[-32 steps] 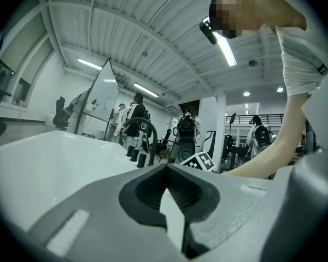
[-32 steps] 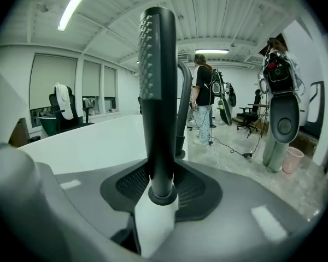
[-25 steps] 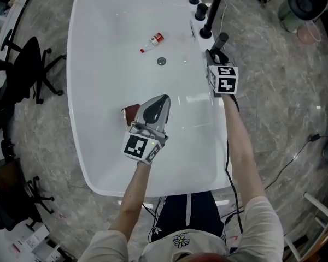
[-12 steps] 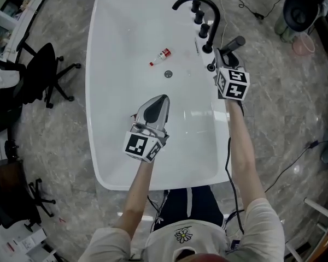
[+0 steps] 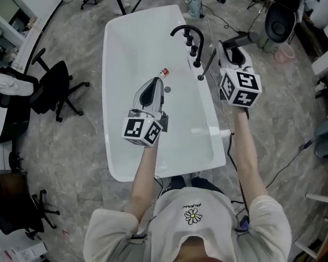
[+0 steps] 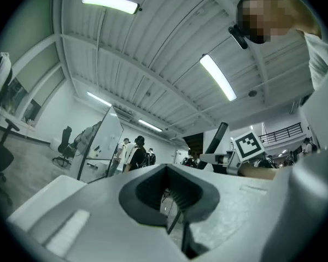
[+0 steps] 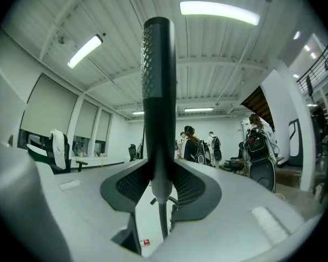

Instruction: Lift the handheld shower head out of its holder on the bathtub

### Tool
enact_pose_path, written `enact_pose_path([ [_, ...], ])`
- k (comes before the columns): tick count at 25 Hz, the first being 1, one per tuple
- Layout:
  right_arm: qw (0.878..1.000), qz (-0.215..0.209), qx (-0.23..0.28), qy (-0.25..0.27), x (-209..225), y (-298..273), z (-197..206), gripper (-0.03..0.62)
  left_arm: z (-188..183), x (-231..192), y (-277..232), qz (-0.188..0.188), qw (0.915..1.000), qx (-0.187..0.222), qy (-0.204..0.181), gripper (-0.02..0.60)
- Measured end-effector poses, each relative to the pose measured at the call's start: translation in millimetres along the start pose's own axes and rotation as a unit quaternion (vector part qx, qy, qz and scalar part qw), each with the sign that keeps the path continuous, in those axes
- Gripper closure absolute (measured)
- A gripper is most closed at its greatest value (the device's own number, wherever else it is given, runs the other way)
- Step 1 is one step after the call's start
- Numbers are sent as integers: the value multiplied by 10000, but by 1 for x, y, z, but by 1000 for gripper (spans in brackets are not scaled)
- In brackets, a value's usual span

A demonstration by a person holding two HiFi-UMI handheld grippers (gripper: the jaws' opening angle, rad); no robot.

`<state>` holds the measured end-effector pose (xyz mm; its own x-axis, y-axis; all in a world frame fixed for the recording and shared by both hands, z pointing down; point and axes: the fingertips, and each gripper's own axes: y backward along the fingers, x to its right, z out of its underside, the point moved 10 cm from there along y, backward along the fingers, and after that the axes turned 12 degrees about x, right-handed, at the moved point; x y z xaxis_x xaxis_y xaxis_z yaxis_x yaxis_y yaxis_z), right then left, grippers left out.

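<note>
My right gripper (image 5: 229,52) is shut on the black handheld shower head (image 5: 245,37) and holds it in the air beside the white bathtub (image 5: 120,64), to the right of its rim. In the right gripper view the shower head (image 7: 157,91) stands upright between the jaws of the right gripper (image 7: 161,179), and its hose (image 7: 163,220) hangs below. The hose (image 5: 208,64) runs down to the small black holder (image 5: 200,77) on the tub's rim, next to the black faucet (image 5: 189,36). My left gripper (image 5: 152,87) is raised over the tub, shut and empty; the left gripper (image 6: 172,212) points up at the ceiling.
A small red-capped bottle (image 5: 164,72) lies in the tub near the drain (image 5: 168,89). Black office chairs (image 5: 57,86) stand on the floor to the left. A dark round bin (image 5: 279,21), a pink bucket (image 5: 287,51) and cables are to the right.
The right gripper has risen and swung right with the shower head, lifting it away from the holder. The left gripper has risen too. The head view has pulled back from the tub.
</note>
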<state>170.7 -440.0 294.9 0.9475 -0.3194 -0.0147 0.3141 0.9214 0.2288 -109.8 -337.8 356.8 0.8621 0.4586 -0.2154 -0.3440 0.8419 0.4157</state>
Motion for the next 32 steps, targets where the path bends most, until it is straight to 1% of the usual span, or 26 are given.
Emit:
enact_pose_path([
  [2, 9999, 9, 150, -21, -5, 19, -35, 444, -27, 14, -8, 151, 9998, 118, -102, 581],
  [4, 9995, -32, 302, -9, -13, 38, -61, 442, -49, 27, -15, 306, 9991, 204, -214, 581],
  [6, 9989, -180, 438, -7, -24, 61, -78, 442, -68, 41, -14, 412, 9983, 277, -302, 581],
  [8, 9977, -340, 577, -39, -38, 87, -85, 442, -80, 56, -6, 503, 9975, 274, -405, 581],
  [11, 9963, -429, 733, -144, -58, 119, -84, 442, -82, 73, 7, 649, 9963, 186, -526, 581],
  [14, 9957, -518, 695, -313, -82, 147, -76, 442, -79, 78, 22, 755, 9960, 113, -467, 581],
  [17, 9949, -612, 664, -455, -95, 169, -65, 442, -72, 81, 31, 769, 9962, 46, -400, 581],
  [23, 9954, -563, 575, -529, -92, 186, -59, 442, -73, 90, 43, 514, 9972, 102, -537, 581],
  [28, 9958, -532, 579, -468, -84, 189, -56, 442, -72, 93, 43, 464, 9971, 72, -605, 581],
  [32, 9953, -600, 570, -498, -82, 185, -54, 442, -74, 93, 42, 434, 9968, 79, -660, 581],
])
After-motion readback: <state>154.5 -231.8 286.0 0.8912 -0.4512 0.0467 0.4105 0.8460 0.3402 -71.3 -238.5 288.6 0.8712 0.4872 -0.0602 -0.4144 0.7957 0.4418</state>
